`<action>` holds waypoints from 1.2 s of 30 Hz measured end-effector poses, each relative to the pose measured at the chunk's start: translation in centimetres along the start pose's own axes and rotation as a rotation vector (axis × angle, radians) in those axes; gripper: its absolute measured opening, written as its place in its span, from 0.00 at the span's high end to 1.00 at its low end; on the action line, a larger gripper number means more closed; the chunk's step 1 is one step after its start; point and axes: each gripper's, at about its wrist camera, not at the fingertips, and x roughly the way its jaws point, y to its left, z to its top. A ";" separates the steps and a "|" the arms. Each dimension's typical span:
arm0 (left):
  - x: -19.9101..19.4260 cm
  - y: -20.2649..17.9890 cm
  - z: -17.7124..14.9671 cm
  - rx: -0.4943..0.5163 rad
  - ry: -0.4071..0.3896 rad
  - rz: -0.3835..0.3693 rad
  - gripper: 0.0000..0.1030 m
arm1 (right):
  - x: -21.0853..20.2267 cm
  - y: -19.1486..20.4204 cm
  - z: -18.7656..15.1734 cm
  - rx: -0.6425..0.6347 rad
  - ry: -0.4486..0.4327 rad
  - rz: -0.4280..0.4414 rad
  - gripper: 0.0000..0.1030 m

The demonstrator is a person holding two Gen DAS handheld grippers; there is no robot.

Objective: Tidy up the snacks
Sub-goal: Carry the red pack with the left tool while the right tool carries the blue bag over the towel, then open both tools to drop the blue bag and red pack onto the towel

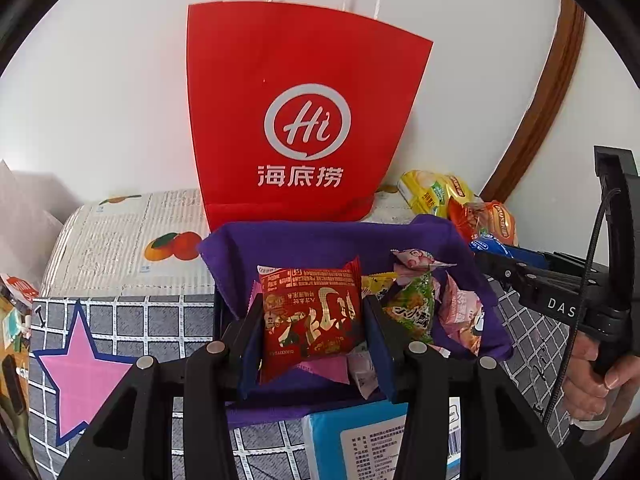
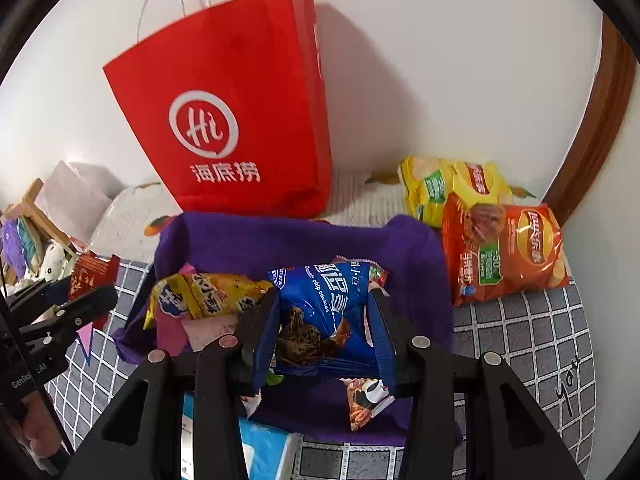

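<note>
Left tongs [image 1: 312,336] red packet [image 1: 312,316], right tongs [image 2: 322,328] blue packet [image 2: 320,304]

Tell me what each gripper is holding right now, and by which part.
The left gripper clamps a red snack packet by its two side edges. The right gripper clamps a blue cookie bag by its sides.

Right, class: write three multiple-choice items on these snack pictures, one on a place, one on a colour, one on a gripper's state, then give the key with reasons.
1. Where do the chip bags lie?
A. inside the purple-lined box
B. outside it, near the wall
C. in the red bag

2. What colour is the packet in the right gripper?
A. blue
B. green
C. white

3. The left gripper is:
A. wide open, empty
B. closed on a red packet
C. out of view

Key: B, the chip bags lie beyond the purple-lined box; A, the right gripper holds a blue cookie packet; B, the left gripper clamps a red packet.
</note>
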 end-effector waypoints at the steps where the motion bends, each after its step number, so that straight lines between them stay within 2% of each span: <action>1: 0.2 0.0 0.0 -0.001 0.005 0.000 0.57 | 0.2 0.0 0.0 -0.003 0.004 -0.001 0.58; 12: 0.4 -0.5 -0.1 0.003 0.028 -0.005 0.57 | 2.3 1.3 -0.6 -0.064 0.070 -0.023 0.58; 24: 0.2 -0.2 0.0 -0.003 0.031 -0.009 0.57 | 4.5 0.9 -0.8 -0.045 0.151 -0.033 0.58; 36: 0.5 -0.2 -0.1 -0.011 0.043 -0.015 0.57 | 5.9 1.6 -1.1 -0.048 0.182 -0.004 0.58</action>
